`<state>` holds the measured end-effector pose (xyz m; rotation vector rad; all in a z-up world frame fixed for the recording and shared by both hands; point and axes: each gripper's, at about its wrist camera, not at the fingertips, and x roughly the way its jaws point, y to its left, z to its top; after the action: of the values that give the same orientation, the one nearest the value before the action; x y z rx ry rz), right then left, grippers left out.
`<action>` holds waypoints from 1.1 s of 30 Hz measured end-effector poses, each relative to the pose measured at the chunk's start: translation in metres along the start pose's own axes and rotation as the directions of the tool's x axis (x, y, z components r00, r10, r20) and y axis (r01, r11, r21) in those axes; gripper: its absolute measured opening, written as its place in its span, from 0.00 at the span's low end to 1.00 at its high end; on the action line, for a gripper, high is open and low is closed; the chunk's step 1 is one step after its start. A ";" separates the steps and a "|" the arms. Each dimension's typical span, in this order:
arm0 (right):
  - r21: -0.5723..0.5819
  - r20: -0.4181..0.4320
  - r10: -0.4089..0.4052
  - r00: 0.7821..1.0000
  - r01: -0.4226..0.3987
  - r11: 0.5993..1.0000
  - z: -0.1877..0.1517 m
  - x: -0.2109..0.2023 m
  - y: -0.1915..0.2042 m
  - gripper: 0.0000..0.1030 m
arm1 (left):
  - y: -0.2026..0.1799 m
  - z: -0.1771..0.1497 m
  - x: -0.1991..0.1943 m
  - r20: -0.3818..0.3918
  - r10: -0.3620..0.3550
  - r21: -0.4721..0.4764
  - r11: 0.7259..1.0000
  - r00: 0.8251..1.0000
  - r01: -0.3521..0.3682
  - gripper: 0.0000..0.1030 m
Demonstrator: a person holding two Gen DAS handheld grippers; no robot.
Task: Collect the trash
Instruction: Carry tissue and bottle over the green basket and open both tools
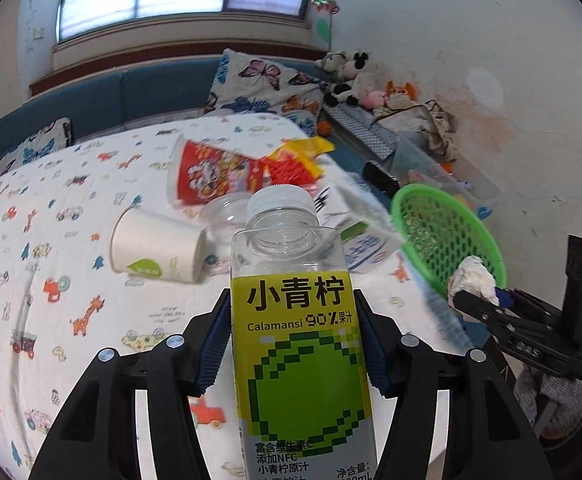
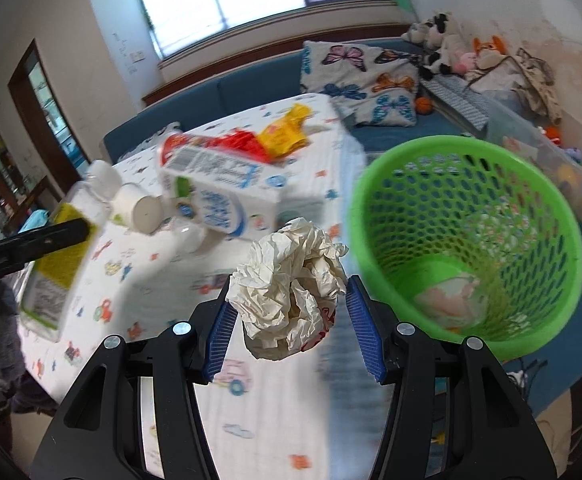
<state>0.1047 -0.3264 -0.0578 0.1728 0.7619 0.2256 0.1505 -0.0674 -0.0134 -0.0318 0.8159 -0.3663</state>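
Above the bed my left fingers clamp an empty, light, slippery bottle at its label; my right fingers pinch a soft paper wad beside the green basket, seemingly touching both pads. Cups and a carton lie behind, clear of the basket.

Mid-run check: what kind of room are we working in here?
Likely a home living room or child's room: a blue sofa with a butterfly pillow, stuffed toys piled by the wall, and a table under a cartoon-print cloth.
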 end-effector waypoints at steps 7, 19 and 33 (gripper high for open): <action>0.045 0.012 -0.110 0.994 0.110 0.993 0.009 -0.005 -0.045 0.54 | -0.031 0.016 0.002 0.012 -0.042 0.064 0.997 0.999 0.041 0.54; 0.120 -0.013 -0.234 0.972 0.234 0.965 0.016 0.001 -0.113 0.60 | -0.083 0.041 0.026 -0.010 -0.104 0.142 0.984 0.995 0.104 0.54; 0.171 0.022 -0.241 0.970 0.234 0.957 0.008 -0.024 -0.136 0.66 | -0.150 0.065 0.074 -0.074 -0.151 0.245 0.955 0.986 0.165 0.54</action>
<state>0.1120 -0.4638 -0.0680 0.2428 0.7517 -0.0711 0.1971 -0.2401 0.0042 0.1505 0.8183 -0.6221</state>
